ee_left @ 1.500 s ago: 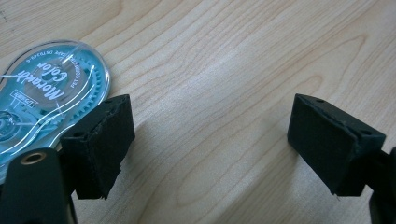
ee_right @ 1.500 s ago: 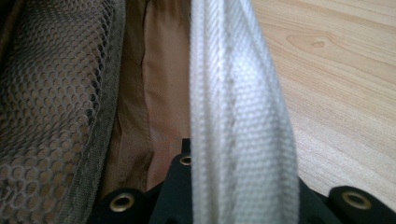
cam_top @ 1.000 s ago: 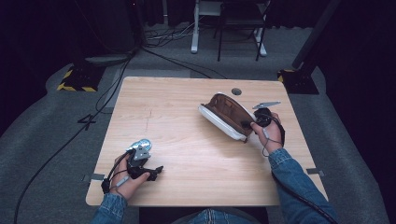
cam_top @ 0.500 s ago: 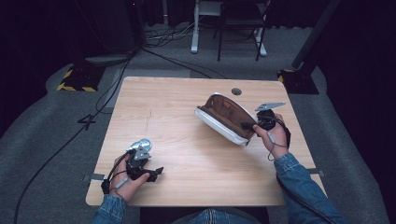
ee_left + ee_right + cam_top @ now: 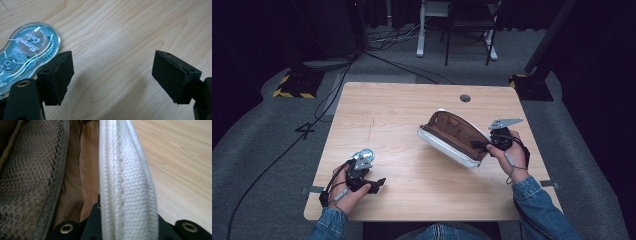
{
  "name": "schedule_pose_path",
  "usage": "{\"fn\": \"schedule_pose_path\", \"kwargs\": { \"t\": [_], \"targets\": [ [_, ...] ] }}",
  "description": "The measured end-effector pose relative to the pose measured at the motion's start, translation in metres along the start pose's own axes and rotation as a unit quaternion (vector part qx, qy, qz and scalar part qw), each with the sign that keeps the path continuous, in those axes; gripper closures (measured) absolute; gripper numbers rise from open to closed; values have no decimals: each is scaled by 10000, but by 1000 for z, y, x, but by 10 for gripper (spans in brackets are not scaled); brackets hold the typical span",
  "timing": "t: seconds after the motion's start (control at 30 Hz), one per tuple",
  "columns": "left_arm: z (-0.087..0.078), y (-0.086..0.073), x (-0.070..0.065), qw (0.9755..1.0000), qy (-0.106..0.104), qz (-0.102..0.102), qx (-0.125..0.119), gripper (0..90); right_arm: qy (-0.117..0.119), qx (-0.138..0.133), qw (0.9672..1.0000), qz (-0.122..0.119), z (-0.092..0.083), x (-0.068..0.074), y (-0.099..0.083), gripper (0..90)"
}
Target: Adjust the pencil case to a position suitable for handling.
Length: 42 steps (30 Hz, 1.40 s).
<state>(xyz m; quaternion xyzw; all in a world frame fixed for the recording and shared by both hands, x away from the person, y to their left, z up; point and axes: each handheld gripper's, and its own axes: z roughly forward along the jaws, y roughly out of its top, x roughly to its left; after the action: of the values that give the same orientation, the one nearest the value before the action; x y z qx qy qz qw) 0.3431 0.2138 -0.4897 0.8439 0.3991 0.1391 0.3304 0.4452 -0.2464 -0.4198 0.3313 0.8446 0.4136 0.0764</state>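
An open white pouch [image 5: 452, 137] with a brown lining lies tilted on the wooden table [image 5: 412, 110], right of centre. My right gripper [image 5: 479, 145] is shut on the pouch's white edge [image 5: 125, 182]; brown mesh [image 5: 27, 177] lines the inside. My left gripper [image 5: 374, 184] rests near the table's front left, open, with bare wood between its pads [image 5: 58, 75]. A clear blue correction tape dispenser [image 5: 23, 53] lies just beside the left pad, also seen as the dispenser [image 5: 363, 157] by my left hand.
A round cable hole [image 5: 465, 98] sits near the table's far edge. Cables [image 5: 337, 95] trail over the grey floor at the left, and a chair and desk legs [image 5: 452, 35] stand beyond the table.
The right gripper has dragged the pouch a little toward the table's centre and tipped it more upright. The left gripper has stayed put.
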Motion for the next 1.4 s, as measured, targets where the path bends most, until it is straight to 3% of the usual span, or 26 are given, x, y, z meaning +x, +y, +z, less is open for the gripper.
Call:
{"fn": "schedule_pose_path", "kwargs": {
  "t": [0.23,0.7,1.13,1.4],
  "targets": [
    [-2,-1,3,10000,-22,-78,-12,182,78,110,9997,-208,-6,15,-4,877],
    [-2,-1,5,9999,-43,-109,44,180,270,245,9984,-420,-6,29,-20,876],
    [-2,-1,6,9999,-73,-146,44,167,566,425,9950,-700,0,46,-33,875],
    [-2,-1,6,9999,-29,-117,32,167,676,577,9924,-850,7,50,-44,874]
  ]
}}
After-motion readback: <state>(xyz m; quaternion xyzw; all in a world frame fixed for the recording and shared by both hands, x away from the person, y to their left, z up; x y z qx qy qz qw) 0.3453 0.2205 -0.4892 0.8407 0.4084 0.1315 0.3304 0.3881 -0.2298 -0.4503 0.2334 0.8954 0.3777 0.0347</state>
